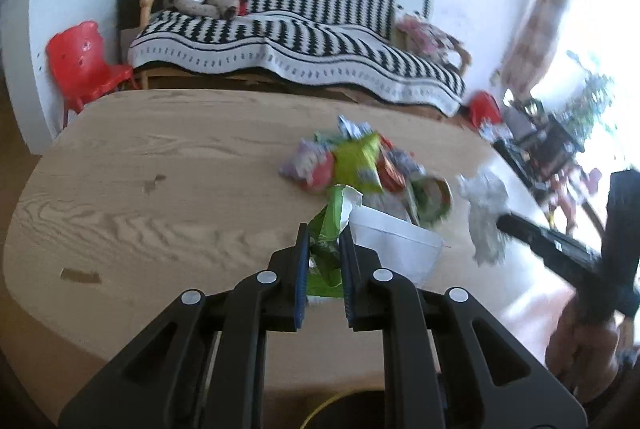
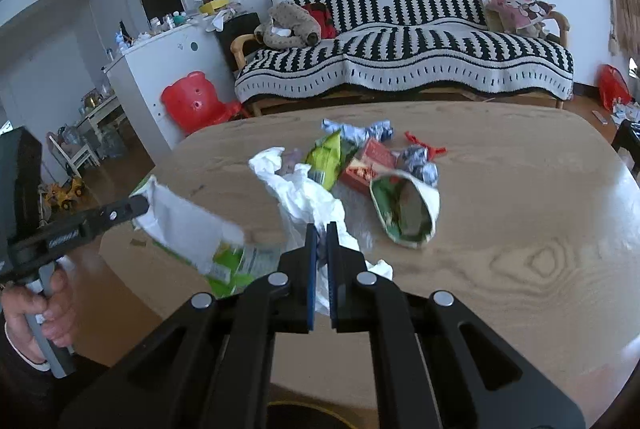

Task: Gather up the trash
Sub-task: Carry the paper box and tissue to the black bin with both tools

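Note:
My left gripper (image 1: pixel 325 233) is shut on a green and white snack bag (image 1: pixel 332 229), held above the wooden table (image 1: pixel 160 169). In the right wrist view the same bag (image 2: pixel 188 233) hangs from the left gripper (image 2: pixel 142 203). My right gripper (image 2: pixel 321 229) is shut on a crumpled white tissue (image 2: pixel 304 193), which also shows (image 1: pixel 486 213) at the right gripper's tip (image 1: pixel 502 219). A pile of trash (image 1: pixel 360 161) lies mid-table: a green wrapper (image 2: pixel 326 157), a red box (image 2: pixel 368 163), an open green-lined bag (image 2: pixel 404 209) and blue-white wrappers (image 2: pixel 356 129).
Beyond the table stand a sofa under a black and white blanket (image 2: pixel 400 61), a red child's chair (image 2: pixel 192 105) and a white cabinet (image 2: pixel 160 69). A person's hand (image 2: pixel 44 309) holds the left gripper's handle. The table's curved near edge (image 2: pixel 132 269) lies below the held bag.

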The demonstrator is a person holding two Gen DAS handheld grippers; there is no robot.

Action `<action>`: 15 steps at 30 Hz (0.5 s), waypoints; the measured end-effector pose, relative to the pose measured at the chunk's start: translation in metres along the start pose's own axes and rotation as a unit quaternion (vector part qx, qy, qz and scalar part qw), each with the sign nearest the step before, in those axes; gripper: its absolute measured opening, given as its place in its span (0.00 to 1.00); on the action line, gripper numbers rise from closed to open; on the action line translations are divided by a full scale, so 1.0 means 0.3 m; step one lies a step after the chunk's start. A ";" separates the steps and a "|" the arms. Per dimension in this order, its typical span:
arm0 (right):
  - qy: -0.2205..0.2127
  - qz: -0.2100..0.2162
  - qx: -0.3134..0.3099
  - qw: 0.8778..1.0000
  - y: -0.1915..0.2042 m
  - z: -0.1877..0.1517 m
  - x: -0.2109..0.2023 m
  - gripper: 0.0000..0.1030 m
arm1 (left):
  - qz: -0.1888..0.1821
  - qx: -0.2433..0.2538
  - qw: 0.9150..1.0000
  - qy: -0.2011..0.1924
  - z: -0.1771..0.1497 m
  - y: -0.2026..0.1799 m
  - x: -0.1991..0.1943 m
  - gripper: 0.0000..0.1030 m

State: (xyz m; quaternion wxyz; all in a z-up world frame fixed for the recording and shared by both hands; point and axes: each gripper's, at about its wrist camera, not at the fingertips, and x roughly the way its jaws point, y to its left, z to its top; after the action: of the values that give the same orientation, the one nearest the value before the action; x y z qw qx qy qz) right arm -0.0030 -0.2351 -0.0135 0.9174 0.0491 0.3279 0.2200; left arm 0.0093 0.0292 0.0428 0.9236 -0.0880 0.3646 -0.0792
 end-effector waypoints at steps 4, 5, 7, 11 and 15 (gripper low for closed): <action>0.012 0.002 0.001 1.000 0.021 -0.102 -0.061 0.05 | -0.008 0.036 0.999 0.020 -0.145 -0.034 -0.061 0.13; 0.017 0.005 0.004 1.000 0.027 -0.130 -0.078 0.05 | -0.013 0.040 0.999 0.032 -0.189 -0.038 -0.067 0.13; 0.026 0.011 0.008 1.000 0.039 -0.187 -0.101 0.06 | -0.020 0.046 0.997 0.055 -0.271 -0.045 -0.073 0.13; 0.053 0.020 0.004 0.998 0.096 -0.345 -0.156 0.06 | -0.024 0.063 0.994 0.083 -0.399 -0.069 -0.090 0.13; 0.099 0.023 0.002 0.995 0.139 -0.510 -0.160 0.06 | -0.026 0.089 0.989 0.117 -0.523 -0.105 -0.080 0.13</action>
State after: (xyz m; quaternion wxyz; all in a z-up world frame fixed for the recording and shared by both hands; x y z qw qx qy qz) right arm -0.1470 -0.2268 -0.0951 0.8751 0.0365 0.4165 0.2438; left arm -0.1185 -0.0128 -0.0471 0.8764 -0.0054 0.4591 -0.1452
